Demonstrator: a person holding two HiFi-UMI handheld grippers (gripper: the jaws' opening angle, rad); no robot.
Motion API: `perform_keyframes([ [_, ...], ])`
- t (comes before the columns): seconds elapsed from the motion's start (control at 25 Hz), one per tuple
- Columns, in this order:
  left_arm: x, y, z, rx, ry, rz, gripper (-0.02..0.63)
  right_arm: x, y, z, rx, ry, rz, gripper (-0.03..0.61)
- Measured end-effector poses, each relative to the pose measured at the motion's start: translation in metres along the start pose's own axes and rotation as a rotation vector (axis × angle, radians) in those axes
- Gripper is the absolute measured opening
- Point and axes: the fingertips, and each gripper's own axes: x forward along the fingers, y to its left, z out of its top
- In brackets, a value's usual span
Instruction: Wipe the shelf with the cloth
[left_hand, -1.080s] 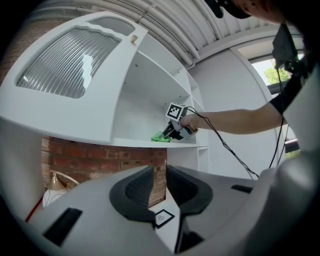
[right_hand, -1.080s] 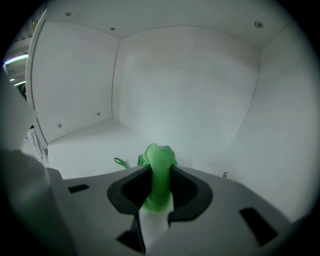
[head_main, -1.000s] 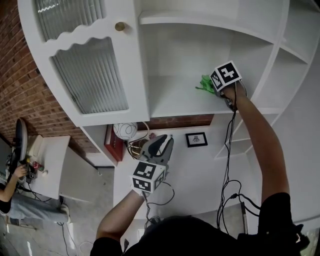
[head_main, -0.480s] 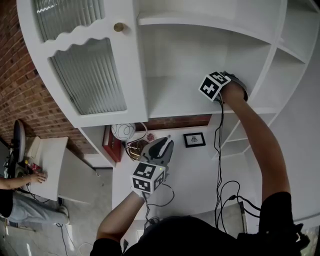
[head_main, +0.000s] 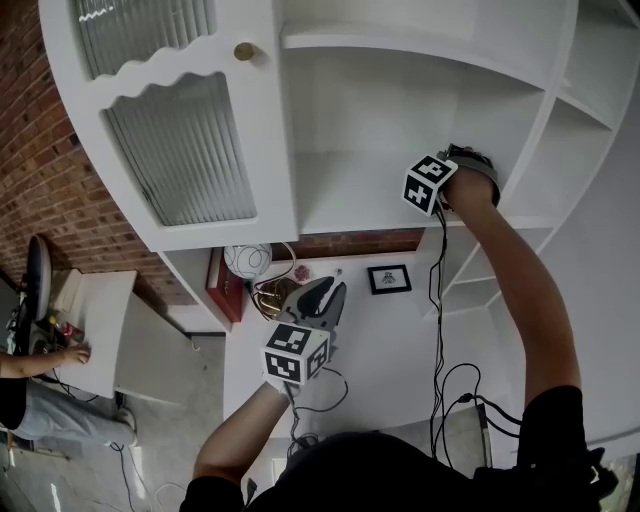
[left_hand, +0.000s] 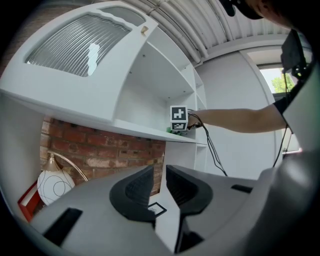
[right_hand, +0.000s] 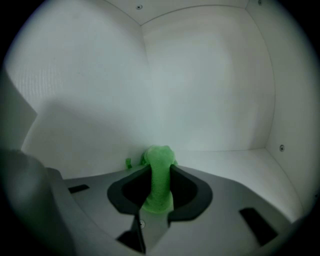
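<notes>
right gripper (right_hand: 160, 172) clamps the cloth (right_hand: 159, 156) — hidden in head view

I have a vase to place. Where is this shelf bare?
The shelf is bare from the glass door across to the right claw, which grips the green cloth at its right end. Crowded only there.

The shelf (head_main: 350, 195) is bare leftward, bounded by the cabinet door (head_main: 180, 150) and right upright (head_main: 540, 110).
</notes>
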Motion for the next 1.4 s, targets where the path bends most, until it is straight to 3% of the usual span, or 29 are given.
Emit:
perform_keyframes([
  [0.08,0.0,-0.002,0.0,0.003,0.001,-0.002,0.077,-0.012,-0.006,0.009,0.025,-0.069,-0.021,0.094],
  [0.16,0.0,-0.003,0.0,0.005,0.002,0.0,0.077,-0.031,-0.012,0.027,0.118,-0.201,0.014,0.094],
  [0.4,-0.014,0.001,-0.002,0.009,0.007,0.035,0.077,-0.112,-0.029,0.086,0.611,-0.701,0.415,0.092],
  [0.64,-0.041,0.022,0.002,0.01,0.0,0.117,0.077,-0.179,-0.025,0.141,0.869,-0.953,0.818,0.092],
  [0.8,-0.061,0.033,0.005,0.01,-0.004,0.17,0.077,-0.209,0.0,0.174,0.912,-0.997,1.067,0.092],
  [0.96,-0.078,0.043,0.002,0.006,-0.002,0.21,0.077,-0.218,0.028,0.199,0.901,-0.957,1.224,0.092],
  [1.08,-0.086,0.047,-0.002,0.002,0.002,0.226,0.077,-0.21,0.047,0.21,0.851,-0.899,1.246,0.094],
  [1.24,-0.089,0.052,-0.004,0.004,0.01,0.235,0.077,-0.19,0.062,0.216,0.785,-0.808,1.198,0.092],
  [1.4,-0.085,0.054,-0.002,0.015,0.008,0.23,0.077,-0.184,0.064,0.215,0.756,-0.781,1.158,0.092],
])
